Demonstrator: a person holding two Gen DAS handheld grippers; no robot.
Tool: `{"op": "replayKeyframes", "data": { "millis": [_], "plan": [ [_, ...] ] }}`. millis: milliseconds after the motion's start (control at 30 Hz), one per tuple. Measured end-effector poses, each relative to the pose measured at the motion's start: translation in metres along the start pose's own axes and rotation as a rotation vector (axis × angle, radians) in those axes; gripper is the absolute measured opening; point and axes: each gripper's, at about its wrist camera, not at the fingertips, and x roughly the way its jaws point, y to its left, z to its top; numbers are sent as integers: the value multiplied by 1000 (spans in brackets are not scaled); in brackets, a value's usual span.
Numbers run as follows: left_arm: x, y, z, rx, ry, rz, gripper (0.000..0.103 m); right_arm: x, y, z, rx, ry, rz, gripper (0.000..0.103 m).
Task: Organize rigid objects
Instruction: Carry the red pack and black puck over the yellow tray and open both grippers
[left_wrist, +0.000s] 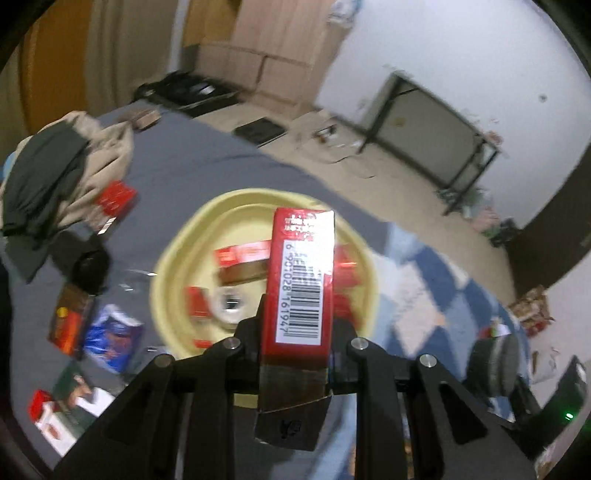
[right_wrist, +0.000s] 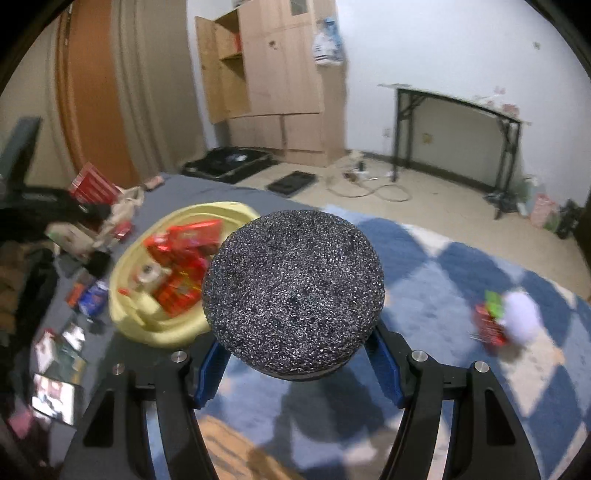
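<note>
left gripper (left_wrist: 295, 332): jaws clamped on a red carton (left_wrist: 301, 277), barcode side up, standing upright above the yellow basin (left_wrist: 166, 280). basin sits on the grey bed (left_wrist: 192, 162) and holds red boxes (left_wrist: 243, 254) and a tape roll (left_wrist: 229, 307). loose packets (left_wrist: 110, 332) lie at 9 o'clock of the basin. right gripper (right_wrist: 295, 365): jaws closed around a speckled black disc (right_wrist: 293, 291), the basin at its 9 o'clock.

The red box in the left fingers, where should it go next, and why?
Probably a bit lower over the yellow basin, then let go. The left gripper is shut on the red box, which hangs above the basin, where other red boxes already lie.
</note>
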Motion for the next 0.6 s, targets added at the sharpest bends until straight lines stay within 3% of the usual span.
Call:
{"op": "replayKeyframes", "data": {
  "millis": [233,433,600],
  "plan": [
    [33,34,6,-102,67,17,25,50,51,12,-118,96,119,67],
    [71,28,1,-73,150,51,25,99,75,19,-214,181,131,67],
    [87,42,9,-47,159,56,25,133,92,35,-240,191,138,67]
  ]
}}
